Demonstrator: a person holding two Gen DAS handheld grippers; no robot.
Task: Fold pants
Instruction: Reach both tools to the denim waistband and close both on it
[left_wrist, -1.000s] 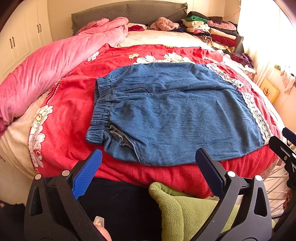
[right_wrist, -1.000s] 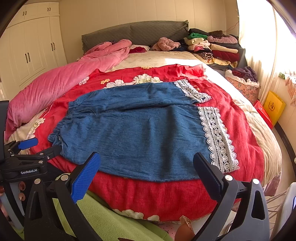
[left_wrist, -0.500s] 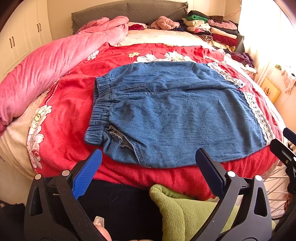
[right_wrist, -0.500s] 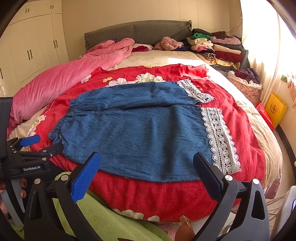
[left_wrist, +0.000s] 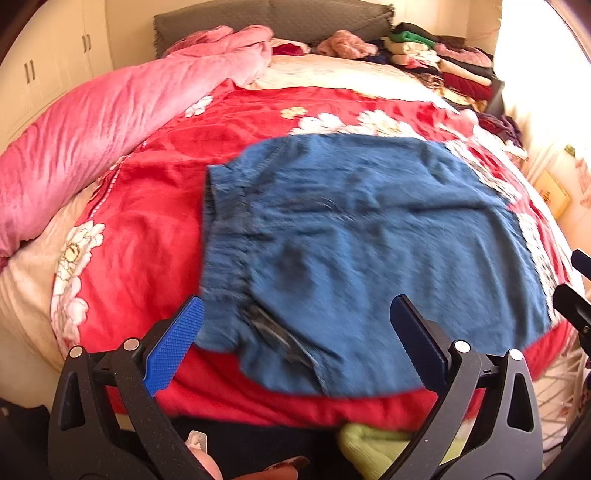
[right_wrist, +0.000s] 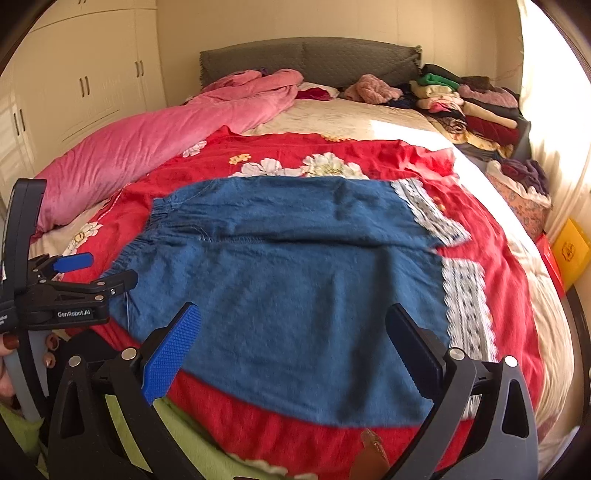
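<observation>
On the red bedspread (right_wrist: 487, 236) the pants (right_wrist: 295, 280) are laid crosswise — waistband nearer the left gripper (left_wrist: 295, 347), lace hems nearer the right gripper (right_wrist: 291, 350); both are held wide open, empty.

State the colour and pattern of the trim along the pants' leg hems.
White lace trim on blue pants; clearest in the right wrist view.

"GenRobot.AI" stood in white letters on the black body of the left gripper (right_wrist: 79, 275); nothing else could be read
</observation>
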